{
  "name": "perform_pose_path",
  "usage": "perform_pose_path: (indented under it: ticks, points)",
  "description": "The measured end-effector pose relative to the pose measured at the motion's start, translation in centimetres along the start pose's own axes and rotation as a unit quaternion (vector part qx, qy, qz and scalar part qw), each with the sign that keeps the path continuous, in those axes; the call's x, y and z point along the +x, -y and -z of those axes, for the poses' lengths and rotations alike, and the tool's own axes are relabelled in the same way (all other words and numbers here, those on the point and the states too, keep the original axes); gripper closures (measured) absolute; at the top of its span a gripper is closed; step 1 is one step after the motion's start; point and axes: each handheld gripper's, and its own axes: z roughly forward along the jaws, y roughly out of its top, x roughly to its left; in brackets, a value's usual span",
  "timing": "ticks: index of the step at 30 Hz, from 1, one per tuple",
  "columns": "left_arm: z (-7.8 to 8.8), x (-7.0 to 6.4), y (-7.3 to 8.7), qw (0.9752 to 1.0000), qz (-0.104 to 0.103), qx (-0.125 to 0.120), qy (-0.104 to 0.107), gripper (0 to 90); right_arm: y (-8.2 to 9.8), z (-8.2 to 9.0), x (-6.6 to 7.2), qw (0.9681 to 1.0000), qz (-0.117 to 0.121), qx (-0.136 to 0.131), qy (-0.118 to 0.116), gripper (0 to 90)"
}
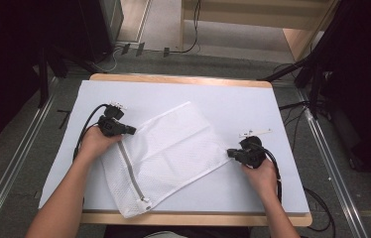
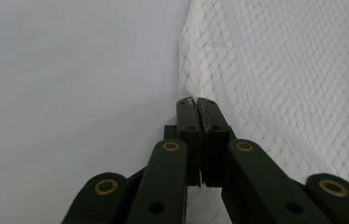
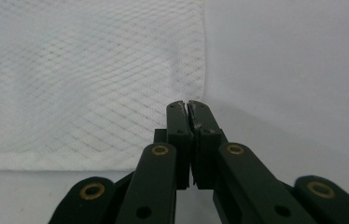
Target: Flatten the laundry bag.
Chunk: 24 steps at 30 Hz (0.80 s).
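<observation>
Partly hidden by each gripper's own black linkage, the pinch points are hard to read. The left gripper (image 1: 133,130) has its jaws pressed together at a corner of the mesh bag (image 1: 168,151), and a sliver of white shows between the tips; the right gripper (image 1: 229,152) is likewise closed at the opposite corner. White and netted, with a grey zipper (image 1: 131,173), the bag lies askew on the worktop (image 1: 253,106).

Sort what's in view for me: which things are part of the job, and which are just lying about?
In the job:
mesh laundry bag with its zipper
left gripper
right gripper
white table

Lying about:
cables on the floor
wooden furniture behind the table
</observation>
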Motion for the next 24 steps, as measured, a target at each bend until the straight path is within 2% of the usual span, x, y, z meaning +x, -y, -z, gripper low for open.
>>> perform_pose_path:
  ticks: [4,8,11,12,15,20,24]
  points:
    - [0.7,-0.1,0.2,0.9995,0.015,-0.027,0.009,90.0,-0.9,0.0,-0.7,0.9998,-0.001,-0.018,0.013,89.6]
    - [1.4,-0.4,0.6,0.9987,0.026,-0.044,0.004,90.0,-2.0,-0.7,-1.8,0.9992,-0.012,-0.025,0.028,89.6]
    - [1.9,-0.8,1.1,0.9980,0.031,-0.055,0.001,90.0,-2.9,-1.3,-2.2,0.9990,-0.006,-0.026,0.035,89.6]
    - [1.9,-0.8,1.2,0.9979,0.031,-0.057,0.000,90.0,-3.2,-1.6,-2.3,0.9990,-0.009,-0.028,0.035,89.6]
    - [2.1,-0.8,1.8,0.9964,0.058,-0.061,0.007,90.0,-4.3,-2.2,-2.9,0.9991,-0.018,-0.030,0.026,89.8]
    - [2.0,-1.2,3.0,0.9956,0.077,-0.052,0.016,89.9,-6.5,-3.4,-3.8,0.9992,-0.026,-0.028,0.015,89.7]
    - [2.3,-2.1,4.2,0.9957,0.076,-0.050,0.017,89.7,-7.9,-3.9,-4.4,0.9991,-0.027,-0.033,0.007,89.7]
